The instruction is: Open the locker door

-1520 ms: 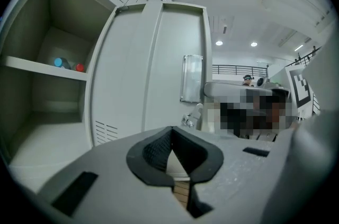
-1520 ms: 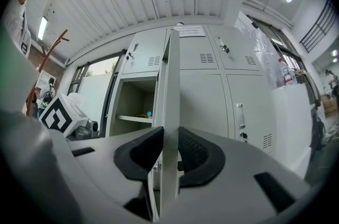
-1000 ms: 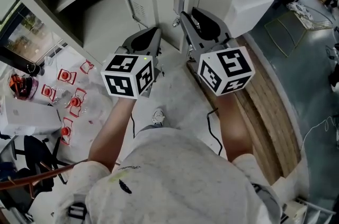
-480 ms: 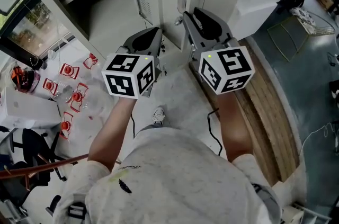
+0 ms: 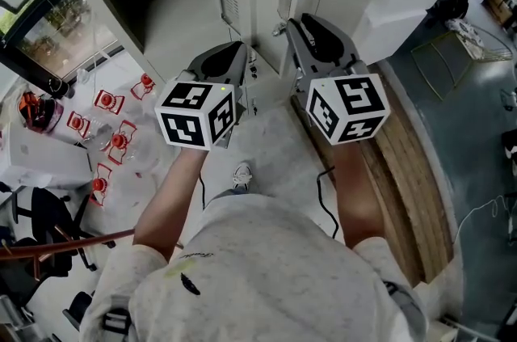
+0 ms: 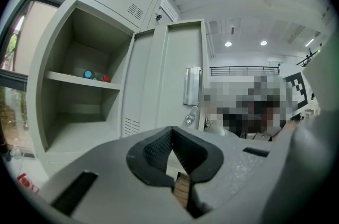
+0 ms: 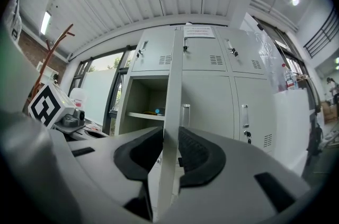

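Right gripper view: right gripper (image 7: 169, 135) pinching door (image 7: 173, 74) edge. Hold pinch firm; swing along hinge arc without twisting. Left gripper (image 6: 171, 133) pressed together, empty; hold clear.

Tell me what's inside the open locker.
A shelf crosses the open locker, with a small blue thing and a red one on it. Below the shelf looks bare, though the left hand-held gripper covers part of the floor in its view.
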The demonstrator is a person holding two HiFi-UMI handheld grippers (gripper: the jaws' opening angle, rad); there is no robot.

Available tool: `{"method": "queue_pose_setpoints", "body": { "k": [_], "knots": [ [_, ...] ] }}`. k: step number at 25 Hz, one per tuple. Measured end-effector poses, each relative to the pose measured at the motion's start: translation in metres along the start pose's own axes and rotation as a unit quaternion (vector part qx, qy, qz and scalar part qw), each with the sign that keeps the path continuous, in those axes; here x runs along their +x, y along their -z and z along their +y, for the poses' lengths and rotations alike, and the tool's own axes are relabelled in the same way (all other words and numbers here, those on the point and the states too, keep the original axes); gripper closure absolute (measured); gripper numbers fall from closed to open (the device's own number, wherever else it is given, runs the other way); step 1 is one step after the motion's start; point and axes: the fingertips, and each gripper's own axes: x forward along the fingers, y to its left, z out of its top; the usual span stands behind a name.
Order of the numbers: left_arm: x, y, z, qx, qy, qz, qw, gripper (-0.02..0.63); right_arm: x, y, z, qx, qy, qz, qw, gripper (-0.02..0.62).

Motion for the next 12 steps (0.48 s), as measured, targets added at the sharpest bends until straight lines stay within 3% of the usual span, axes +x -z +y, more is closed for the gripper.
{"method": "queue_pose_setpoints", "body": {
  "k": [12],
  "knots": [
    [-0.022, 0.008, 0.006, -0.006, -0.023, 0.001, 0.9997, 0.600, -0.007, 0.001, 0.024, -0.002, -0.019, -0.005, 1.000, 0.520]
  ]
}}
